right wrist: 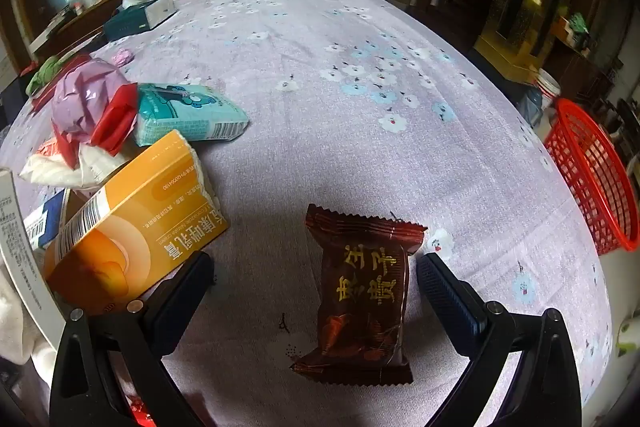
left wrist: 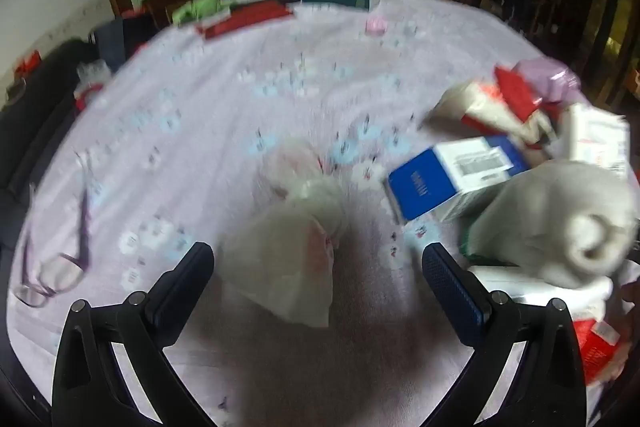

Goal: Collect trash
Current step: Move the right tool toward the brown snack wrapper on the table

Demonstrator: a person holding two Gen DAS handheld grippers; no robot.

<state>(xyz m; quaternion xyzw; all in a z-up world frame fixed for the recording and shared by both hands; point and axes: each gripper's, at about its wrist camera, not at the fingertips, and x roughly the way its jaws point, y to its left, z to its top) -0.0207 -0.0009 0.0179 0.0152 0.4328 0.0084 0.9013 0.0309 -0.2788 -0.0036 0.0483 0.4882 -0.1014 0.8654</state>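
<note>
The dark brown snack wrapper lies flat on the counter, between the two fingers of the right tongs, a little nearer to the finger at 3 o'clock and touching neither. Its foil is glossy, with gold characters printed on it and zigzag sealed edges at both ends. The right tongs are wide open and hold nothing. At 9 o'clock from the wrapper there is an orange carton with a barcode, and beyond it, toward 10 o'clock, a teal tissue pack and crumpled purple and red paper. A red plastic basket with a lattice wall stands past the counter edge at 3 o'clock. Only the left wrist view, which is blurred by motion, shows a thin, whitish plastic bag, wrinkled and with some red print, lying between the fingers of the left tongs; these tongs are also wide open and grip nothing. That view also shows a blue and white box at 2 o'clock from the bag, a grey soft thing just beside the box, and purple-framed glasses at 9 o'clock. The counter is covered by a pale lilac cloth with small white and blue flowers.
</note>
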